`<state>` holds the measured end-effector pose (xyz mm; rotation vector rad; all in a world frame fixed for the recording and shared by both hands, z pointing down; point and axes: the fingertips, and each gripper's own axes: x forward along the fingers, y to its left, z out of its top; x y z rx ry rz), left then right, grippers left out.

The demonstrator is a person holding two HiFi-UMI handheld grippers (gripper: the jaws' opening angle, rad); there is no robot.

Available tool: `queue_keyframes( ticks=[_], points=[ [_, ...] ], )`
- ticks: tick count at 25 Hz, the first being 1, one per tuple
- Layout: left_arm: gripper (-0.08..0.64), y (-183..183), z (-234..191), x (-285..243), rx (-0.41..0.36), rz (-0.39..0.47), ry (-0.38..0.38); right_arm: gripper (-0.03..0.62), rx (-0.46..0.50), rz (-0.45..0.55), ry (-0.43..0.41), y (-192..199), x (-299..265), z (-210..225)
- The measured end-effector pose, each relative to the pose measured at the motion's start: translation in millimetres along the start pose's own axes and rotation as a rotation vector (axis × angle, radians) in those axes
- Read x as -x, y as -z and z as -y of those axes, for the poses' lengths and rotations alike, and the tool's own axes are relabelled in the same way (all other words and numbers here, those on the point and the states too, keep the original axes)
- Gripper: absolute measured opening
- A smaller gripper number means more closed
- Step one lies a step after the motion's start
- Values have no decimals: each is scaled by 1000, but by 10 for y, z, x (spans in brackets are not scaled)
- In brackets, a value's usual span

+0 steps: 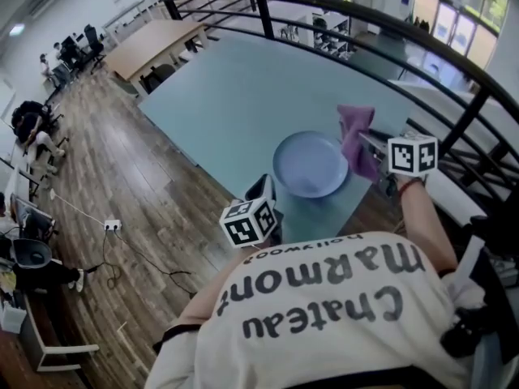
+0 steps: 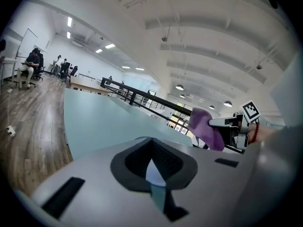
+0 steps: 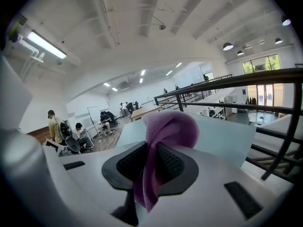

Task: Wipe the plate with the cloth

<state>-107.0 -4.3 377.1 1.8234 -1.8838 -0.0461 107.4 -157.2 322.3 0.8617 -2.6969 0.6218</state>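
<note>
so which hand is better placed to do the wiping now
Right. The right gripper is shut on the cloth, hanging at the plate's edge. The left gripper is shut on the plate's rim, so it likely just steadies it.

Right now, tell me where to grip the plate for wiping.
Pinch the light blue plate by its thin rim, edge-on from the near-left, as the left tongs do. A shallow disc offers no other hold, and this leaves its face bare for the purple cloth.

One plate (image 1: 310,164), one cloth (image 1: 357,143), one table (image 1: 227,96), two grippers: left gripper (image 1: 263,190), right gripper (image 1: 370,141); distant people (image 3: 80,134), perhaps five, too small to count surely
</note>
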Motion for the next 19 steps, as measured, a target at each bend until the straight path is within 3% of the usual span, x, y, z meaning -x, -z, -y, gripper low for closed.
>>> queue_keyframes(
  ticks=[19],
  points=[
    [2, -203, 86, -68, -23, 33, 9, 84, -13, 20, 5, -44, 49, 30]
  ],
)
